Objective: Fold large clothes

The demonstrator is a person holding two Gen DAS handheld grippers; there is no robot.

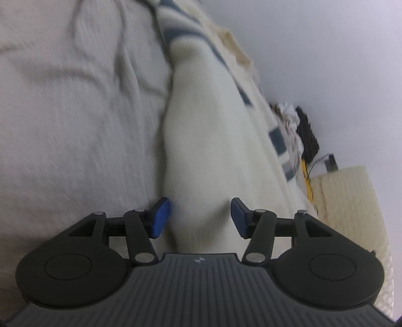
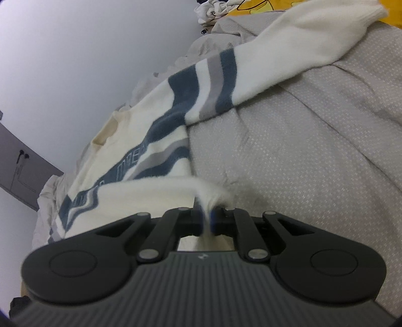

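A cream sweater [image 2: 140, 140] with blue and grey stripes lies spread on a grey bedsheet [image 2: 314, 151]. One sleeve [image 2: 289, 50] stretches out to the upper right. My right gripper [image 2: 207, 221] is shut on a pinch of the sweater's lower edge [image 2: 213, 196] and lifts it a little. In the left wrist view the sweater's other sleeve [image 1: 201, 151] runs straight away from my left gripper [image 1: 199, 217], which is open with its blue pads [image 1: 159, 217] either side of the sleeve's end.
A pile of other clothes [image 2: 213, 8] and a yellow item [image 2: 263, 6] lie at the far end of the bed. A cream ribbed cushion [image 1: 351, 201] sits at the right in the left wrist view. A pale wall [image 2: 75, 63] runs beside the bed.
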